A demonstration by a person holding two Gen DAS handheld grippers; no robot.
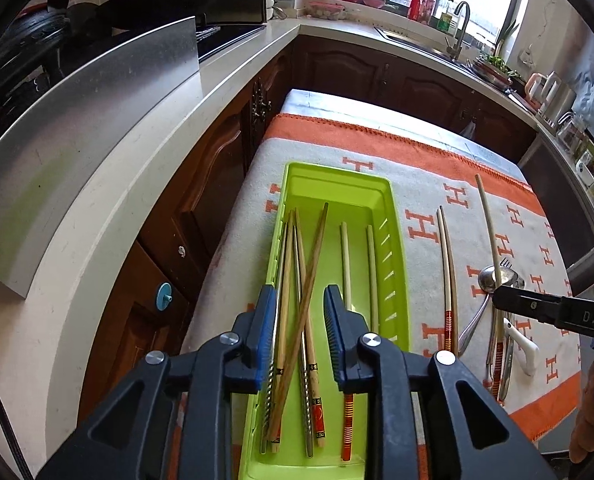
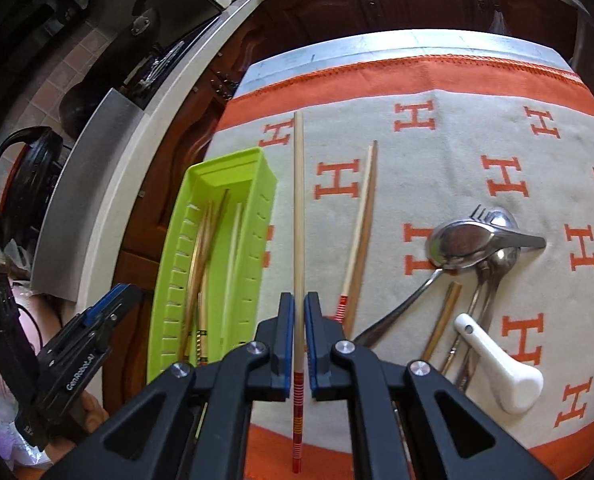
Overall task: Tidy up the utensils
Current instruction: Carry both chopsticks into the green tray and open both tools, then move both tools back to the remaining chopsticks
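Note:
A green tray (image 1: 397, 264) holds several chopsticks (image 1: 311, 264); it also shows in the right wrist view (image 2: 257, 232). My left gripper (image 1: 300, 300) is open and empty above the tray's near end. My right gripper (image 2: 300, 306) is shut on a pale chopstick (image 2: 298, 208) with a red striped end, held above the cloth just right of the tray. A pair of chopsticks (image 2: 363, 224) lies on the cloth beside it. Metal spoons and a fork (image 2: 473, 240) and a white spoon (image 2: 501, 364) lie heaped at the right.
An orange and white cloth (image 2: 437, 80) covers the table. A pale counter (image 1: 109, 208) with a steel panel (image 1: 77, 120) runs along the left. Dark cabinets (image 1: 377, 76) stand behind the table, with a sink (image 1: 417, 40) under the window.

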